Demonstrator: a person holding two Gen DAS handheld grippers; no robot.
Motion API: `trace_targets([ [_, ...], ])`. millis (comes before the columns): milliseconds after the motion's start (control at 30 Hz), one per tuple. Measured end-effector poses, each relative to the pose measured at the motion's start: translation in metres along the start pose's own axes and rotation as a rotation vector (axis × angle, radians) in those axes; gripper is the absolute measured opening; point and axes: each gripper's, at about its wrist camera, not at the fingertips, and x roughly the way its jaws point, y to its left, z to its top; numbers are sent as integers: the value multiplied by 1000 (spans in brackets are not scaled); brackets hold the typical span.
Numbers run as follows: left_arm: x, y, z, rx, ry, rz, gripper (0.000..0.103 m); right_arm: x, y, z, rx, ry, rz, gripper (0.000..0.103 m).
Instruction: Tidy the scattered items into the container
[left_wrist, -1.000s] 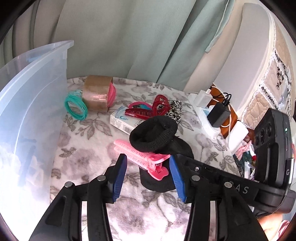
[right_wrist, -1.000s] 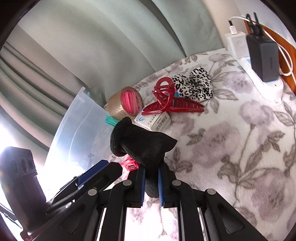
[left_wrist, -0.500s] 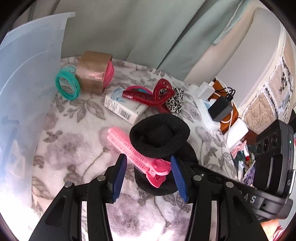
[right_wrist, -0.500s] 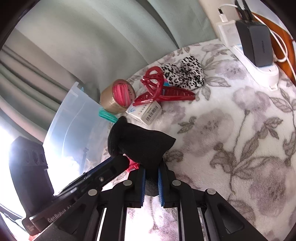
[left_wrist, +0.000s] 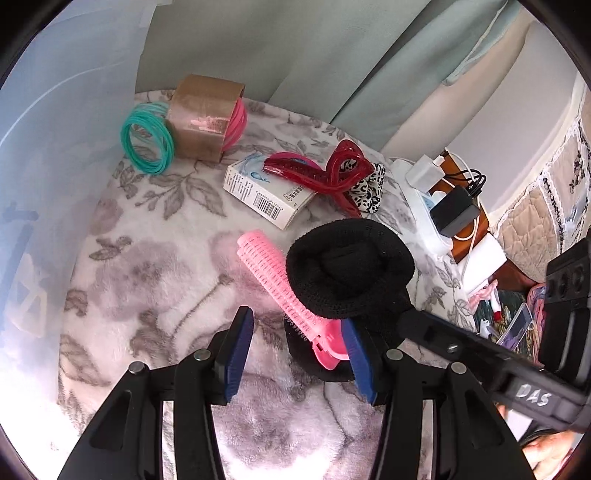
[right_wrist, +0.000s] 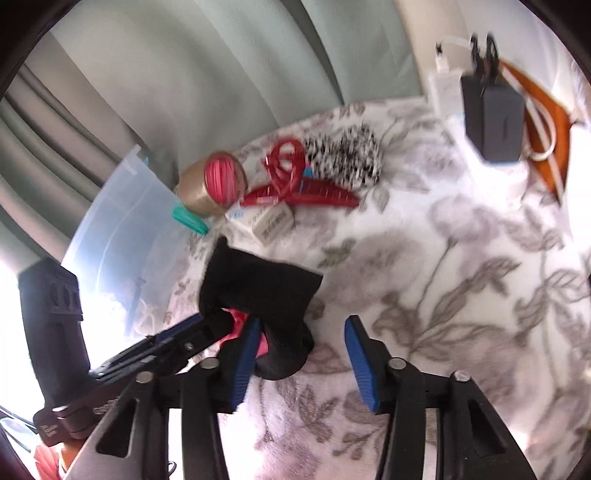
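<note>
On the floral blanket (left_wrist: 155, 258), pink hair roller (left_wrist: 273, 280) lying diagonally, clip end nearest, both tools (left_wrist: 297, 350) (right_wrist: 299, 354) wide open, empty.

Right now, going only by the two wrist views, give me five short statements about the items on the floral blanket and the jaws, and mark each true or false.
1. The right gripper has its jaws shut on the black knitted headband. False: the jaws stand open, and the band lies beside the left one.
2. The red plastic claw clip lies across the small white cardboard box. True.
3. The teal elastic hair ties are inside the clear plastic container. False: they lie on the blanket beside the brown tape roll.
4. The left gripper is open. True.
5. The pink hair roller clip is partly under the black band. True.
</note>
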Motion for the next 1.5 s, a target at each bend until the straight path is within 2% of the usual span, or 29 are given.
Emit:
trace_targets([
  [133,1,-3,1,23,-11,8,52,-3,11,12,4,-25,86,52],
  [233,3,-3,2,19,-12,3,52,9,21,20,-22,-13,107,51],
  [300,3,-2,2,14,-11,-1,52,19,25,24,-25,6,114,39],
  [333,4,-1,2,12,-11,-3,52,23,26,25,-24,16,105,19],
  [367,4,-1,2,9,-11,-5,52,27,26,26,-23,23,87,8],
  [433,5,0,2,4,-11,-9,52,28,22,27,-8,12,57,7],
  [533,7,-1,2,2,-12,-17,52,22,-1,28,80,-26,22,6],
  [767,14,-11,4,21,3,-56,56,26,-49,19,209,-21,-31,6],
  [933,13,-13,11,9,0,-148,56,29,-60,14,209,-10,-51,6],
  [1067,16,-3,24,-71,-3,-202,57,27,-77,9,238,-7,-55,6],
  [1200,32,-4,40,-121,25,-234,57,26,-81,6,239,-4,-49,6],
  [1500,68,-26,67,-149,100,-332,57,26,-78,8,210,-2,-55,6],
])
